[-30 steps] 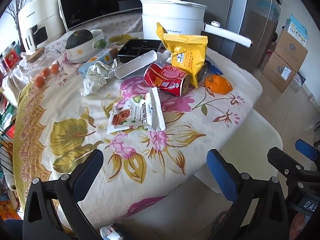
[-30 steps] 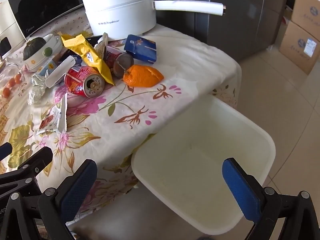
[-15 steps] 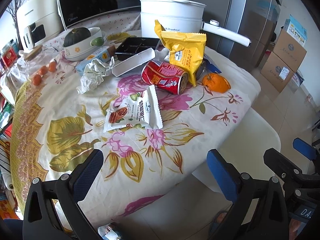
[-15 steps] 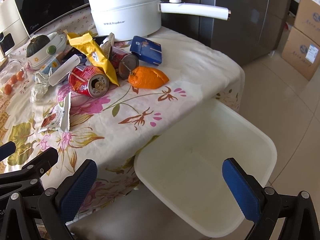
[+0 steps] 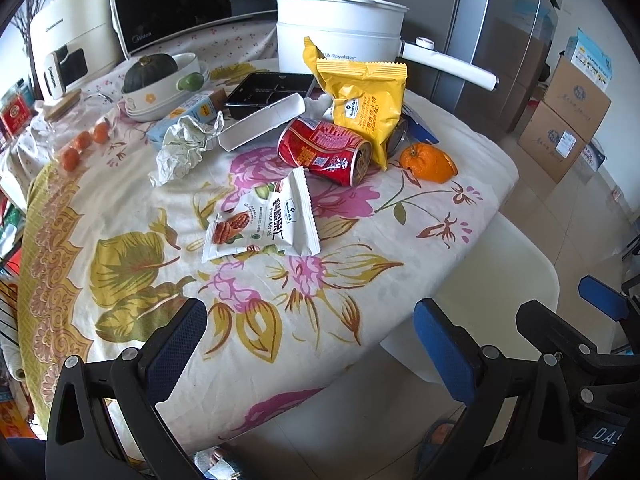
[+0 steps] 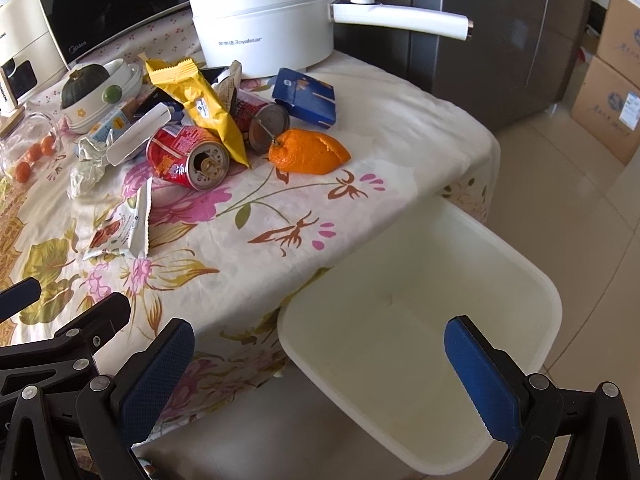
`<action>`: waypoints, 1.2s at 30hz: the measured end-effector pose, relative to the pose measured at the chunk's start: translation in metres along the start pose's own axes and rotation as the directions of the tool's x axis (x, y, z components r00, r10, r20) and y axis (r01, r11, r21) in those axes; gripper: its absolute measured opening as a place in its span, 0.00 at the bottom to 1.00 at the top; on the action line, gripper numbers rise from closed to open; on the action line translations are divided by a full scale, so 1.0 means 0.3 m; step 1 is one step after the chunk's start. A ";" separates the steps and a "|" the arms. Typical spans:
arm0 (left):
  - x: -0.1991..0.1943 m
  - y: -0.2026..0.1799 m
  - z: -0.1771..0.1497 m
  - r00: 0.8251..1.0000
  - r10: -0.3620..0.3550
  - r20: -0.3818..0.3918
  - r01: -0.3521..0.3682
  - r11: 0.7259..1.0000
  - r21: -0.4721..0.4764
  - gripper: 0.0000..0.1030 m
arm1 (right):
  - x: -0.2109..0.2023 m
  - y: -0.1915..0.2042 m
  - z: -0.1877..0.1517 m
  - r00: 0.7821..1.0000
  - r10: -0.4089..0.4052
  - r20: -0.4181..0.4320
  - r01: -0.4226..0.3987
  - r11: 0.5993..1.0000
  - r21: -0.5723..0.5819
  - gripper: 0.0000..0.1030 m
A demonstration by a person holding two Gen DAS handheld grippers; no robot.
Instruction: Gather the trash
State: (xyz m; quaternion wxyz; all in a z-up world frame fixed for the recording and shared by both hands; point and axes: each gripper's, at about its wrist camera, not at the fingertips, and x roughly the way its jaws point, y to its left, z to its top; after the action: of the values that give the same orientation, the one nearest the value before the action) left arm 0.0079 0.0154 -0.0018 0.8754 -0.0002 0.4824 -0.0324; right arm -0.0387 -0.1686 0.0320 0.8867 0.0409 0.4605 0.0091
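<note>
Nearer now, both empty spread claws, left (image 5: 308,344) and right (image 6: 320,364), face pecan packet (image 5: 262,222) ahead.

This is a home kitchen. A white cooking pot (image 5: 340,28) and a black microwave (image 5: 180,4) stand at the top, a big gray fridge (image 6: 500,32) upper right, food on the flowery table (image 5: 132,264).
</note>
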 end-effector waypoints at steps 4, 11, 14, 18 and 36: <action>-0.001 0.006 0.001 1.000 -0.002 -0.001 0.002 1.000 -0.001 1.00 | 0.003 0.002 -0.001 1.000 0.005 -0.002 -0.005 1.000 0.002 1.00; -0.002 0.008 0.000 1.000 -0.003 -0.002 0.003 1.000 -0.002 1.00 | 0.007 0.005 -0.003 1.000 0.009 -0.007 -0.009 1.000 0.005 1.00; -0.002 0.008 0.000 1.000 -0.002 -0.001 0.002 1.000 -0.002 1.00 | 0.007 0.004 -0.002 1.000 0.009 -0.007 -0.009 1.000 0.004 1.00; -0.001 0.009 0.001 1.000 -0.003 -0.003 0.003 1.000 -0.002 1.00 | 0.009 0.005 -0.005 1.000 0.015 -0.008 -0.015 1.000 0.006 1.00; -0.001 0.008 0.002 1.000 -0.002 -0.002 0.002 1.000 -0.003 1.00 | 0.011 0.007 -0.008 0.999 0.029 -0.024 -0.029 0.999 0.015 1.00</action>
State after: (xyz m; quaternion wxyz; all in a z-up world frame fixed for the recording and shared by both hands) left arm 0.0083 0.0180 -0.0013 0.8747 -0.0018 0.4835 -0.0326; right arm -0.0387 -0.1663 0.0283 0.8806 0.0538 0.4705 0.0191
